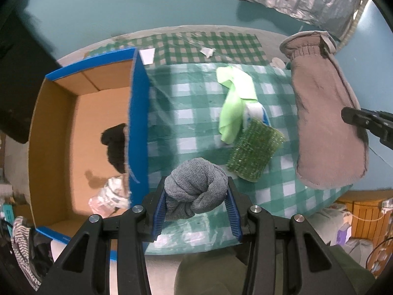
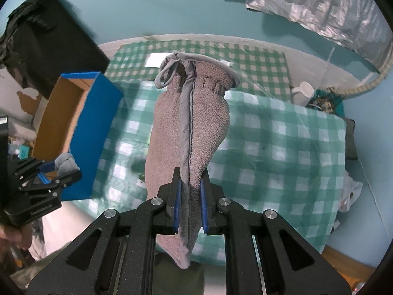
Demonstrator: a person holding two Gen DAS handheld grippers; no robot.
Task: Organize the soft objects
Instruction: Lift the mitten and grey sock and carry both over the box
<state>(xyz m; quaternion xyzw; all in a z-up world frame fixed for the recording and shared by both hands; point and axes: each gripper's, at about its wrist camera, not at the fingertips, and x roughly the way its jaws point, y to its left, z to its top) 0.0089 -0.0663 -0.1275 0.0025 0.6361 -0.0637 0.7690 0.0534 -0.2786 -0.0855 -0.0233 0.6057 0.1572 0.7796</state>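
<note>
My left gripper (image 1: 195, 191) is shut on a knotted grey knit cloth (image 1: 196, 184) and holds it above the checked tablecloth, just right of the blue cardboard box (image 1: 138, 113). My right gripper (image 2: 191, 191) is shut on a taupe fleece mitt (image 2: 196, 113) that hangs in the air; the mitt also shows in the left wrist view (image 1: 326, 113). A light green cloth (image 1: 233, 103) and a green scrub pad (image 1: 253, 150) lie on the table. The box holds a black soft item (image 1: 115, 145) and a white patterned one (image 1: 110, 194).
The green checked tablecloth (image 2: 282, 147) covers the table. A white mug (image 2: 303, 93) stands at its far right corner. A black bag (image 2: 44, 36) sits beyond the box. A silver sheet (image 2: 331, 5) hangs at the back right. Paper scraps (image 1: 207, 52) lie at the far edge.
</note>
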